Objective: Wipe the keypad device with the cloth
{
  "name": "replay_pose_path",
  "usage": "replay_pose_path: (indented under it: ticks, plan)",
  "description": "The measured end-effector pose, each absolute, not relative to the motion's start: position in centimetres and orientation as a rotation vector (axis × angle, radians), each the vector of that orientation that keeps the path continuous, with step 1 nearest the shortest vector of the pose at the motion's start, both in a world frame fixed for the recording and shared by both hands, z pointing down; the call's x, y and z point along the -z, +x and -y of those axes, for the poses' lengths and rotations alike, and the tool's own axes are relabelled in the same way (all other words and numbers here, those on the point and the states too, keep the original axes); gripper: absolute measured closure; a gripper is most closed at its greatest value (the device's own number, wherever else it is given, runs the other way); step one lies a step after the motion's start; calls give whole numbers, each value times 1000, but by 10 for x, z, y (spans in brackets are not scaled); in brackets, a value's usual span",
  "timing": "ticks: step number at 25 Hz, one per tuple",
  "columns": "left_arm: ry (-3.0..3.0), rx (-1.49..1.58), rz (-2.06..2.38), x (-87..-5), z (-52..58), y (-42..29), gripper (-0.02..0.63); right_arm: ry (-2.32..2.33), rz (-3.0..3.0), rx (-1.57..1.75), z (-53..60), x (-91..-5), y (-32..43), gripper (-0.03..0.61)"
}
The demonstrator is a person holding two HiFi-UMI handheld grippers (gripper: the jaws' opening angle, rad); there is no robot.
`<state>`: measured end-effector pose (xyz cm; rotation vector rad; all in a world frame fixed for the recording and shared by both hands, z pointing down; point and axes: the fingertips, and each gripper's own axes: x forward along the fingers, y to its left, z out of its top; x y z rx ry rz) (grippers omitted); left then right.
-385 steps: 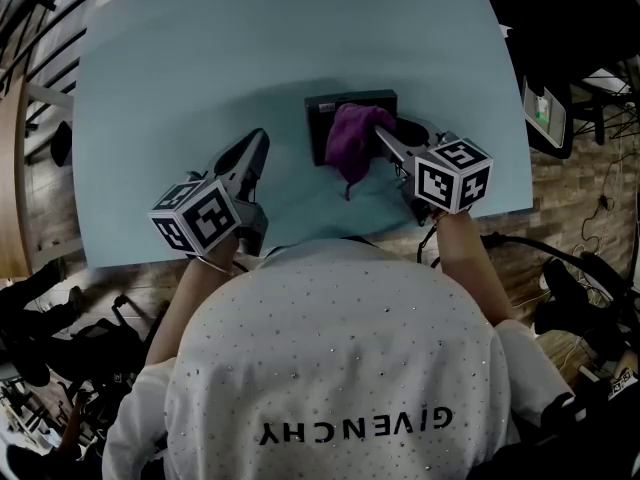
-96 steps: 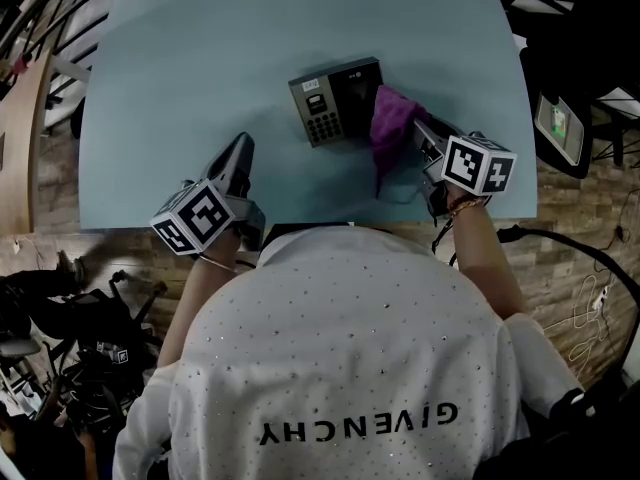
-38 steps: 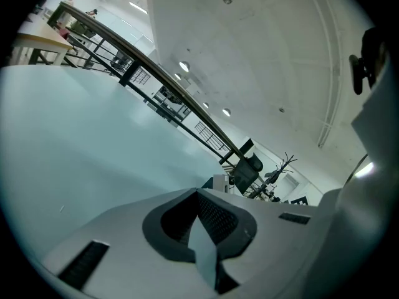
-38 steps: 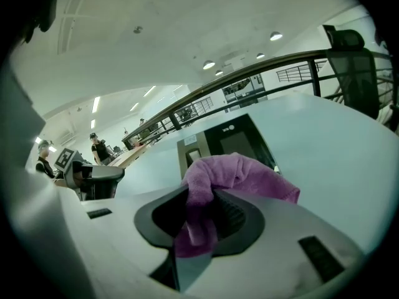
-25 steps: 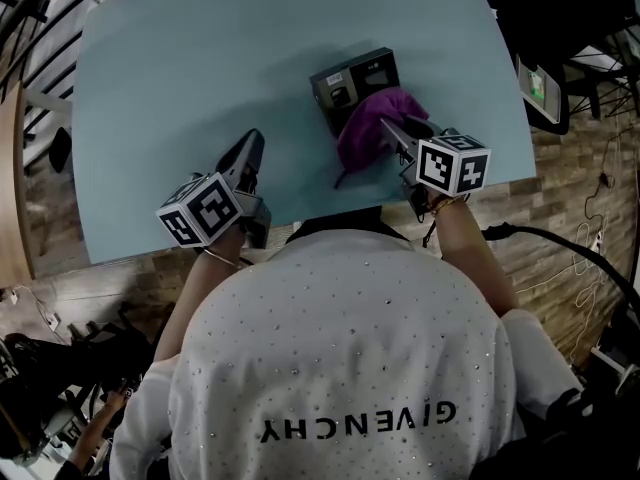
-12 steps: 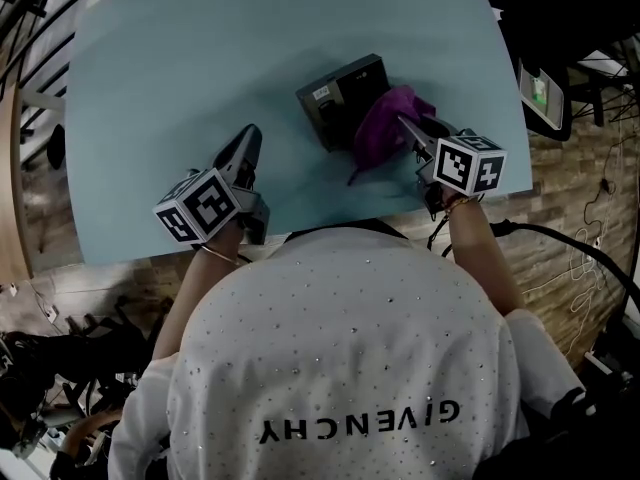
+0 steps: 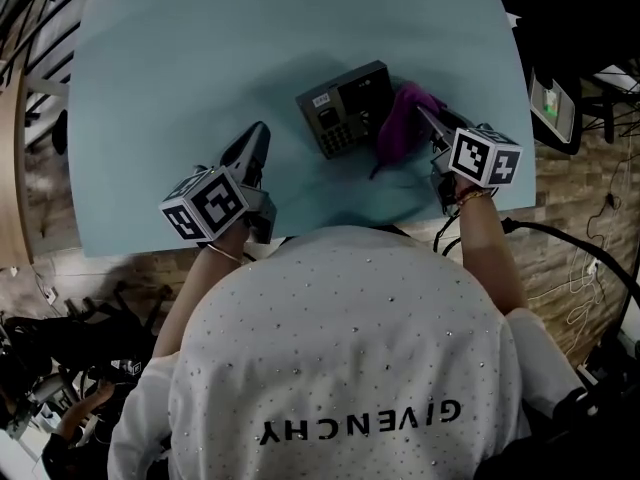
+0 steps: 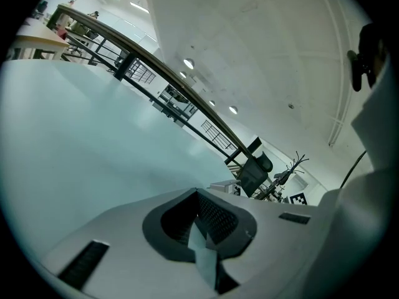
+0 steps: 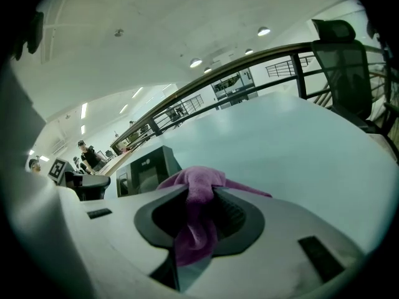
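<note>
The pale blue table (image 7: 200, 58) carries the keypad device (image 7: 345, 108) far right of centre. The head view shows its keys from above, while the right gripper view sees it low, partly behind the purple cloth (image 7: 400, 123). The cloth lies just right of the device, clenched in the right gripper (image 9: 199, 229). The left gripper (image 8: 202, 245), jaws closed on nothing, is well apart at the near left. An office chair (image 9: 349, 61) stands beyond the table.

The left arm (image 7: 190, 298) and right arm (image 7: 485, 253) reach forward. The left gripper (image 7: 256, 138) tilts downward, jaws together and empty; the right gripper (image 7: 428, 118) clamps a purple cloth (image 9: 196, 195) (bunched between its jaws).
</note>
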<state>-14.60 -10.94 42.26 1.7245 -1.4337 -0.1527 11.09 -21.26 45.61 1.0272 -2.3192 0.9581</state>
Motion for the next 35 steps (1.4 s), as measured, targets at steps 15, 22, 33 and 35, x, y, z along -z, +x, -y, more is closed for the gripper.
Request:
replay_pose_path:
  ticks: [15, 22, 33, 35]
  plan:
    - [1783, -24, 1225, -451, 135, -73, 311, 1069, 2438, -873, 280, -410, 110, 485]
    - [1788, -134, 1226, -465, 146, -62, 352, 999, 2553, -620, 297, -372, 81, 485]
    - [1768, -93, 1249, -467, 148, -66, 383, 404, 2752, -335, 243, -322, -57, 486]
    - [1762, -75, 1248, -467, 149, -66, 383, 270, 2722, -291, 223, -330, -74, 486]
